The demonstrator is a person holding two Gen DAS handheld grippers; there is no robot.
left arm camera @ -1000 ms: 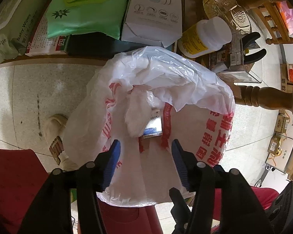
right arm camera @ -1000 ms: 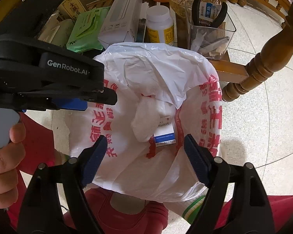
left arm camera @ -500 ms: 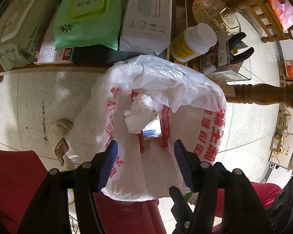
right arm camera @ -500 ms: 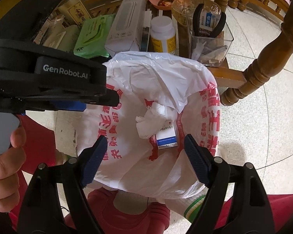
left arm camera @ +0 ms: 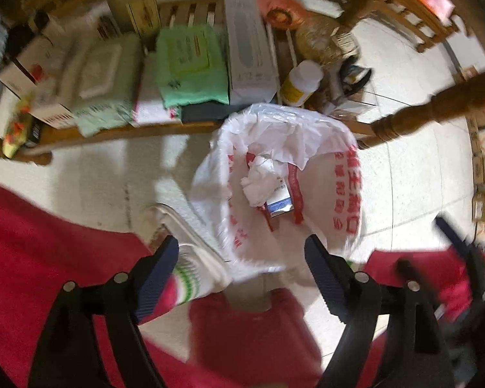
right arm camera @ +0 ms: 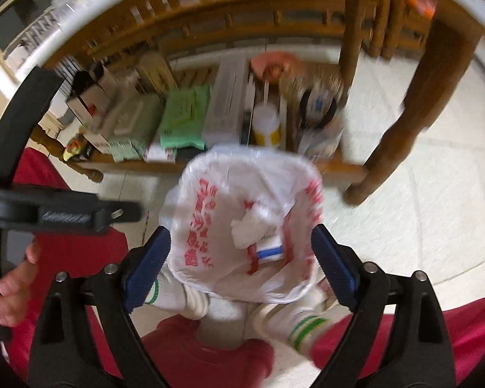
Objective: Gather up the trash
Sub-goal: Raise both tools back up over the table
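Trash now lies in the bag (left arm camera: pixel 326 174) rather than in my fingers: a crumpled white tissue (left arm camera: pixel 258 177) and a small blue-and-white box (left arm camera: pixel 278 205) rest at the bottom, touching each other, and both look smaller than they did a second ago because I have pulled away upward. My left gripper (left arm camera: pixel 241 281) has just been opening and stands spread wide with nothing between its blue pads, the bag well below it. My right gripper (right arm camera: pixel 241 266) has just been opening too; its pads frame the bag's mouth in the view but press on nothing, so that one is empty as well. I judge this drop to be finished and both tools free for the next piece, if any is left; where more trash might be I cannot tell from here. The white plastic bag with red print sits open on a pale tiled floor (left arm camera: pixel 414 168), just in front of a low wooden shelf (left arm camera: pixel 113 132) crowded with a green wipes pack (left arm camera: pixel 190 64), a long white carton (left arm camera: pixel 249 55), a white bottle with a yellow label (left arm camera: pixel 302 80) and other boxes. A turned wooden leg (right arm camera: pixel 414 103) stands to the bag's right. My red trousers (left arm camera: pixel 48 245) and striped white socks (right arm camera: pixel 304 321) flank the bag; my hand (right arm camera: pixel 11 287) grips the left tool's handle. Both views are blurred.
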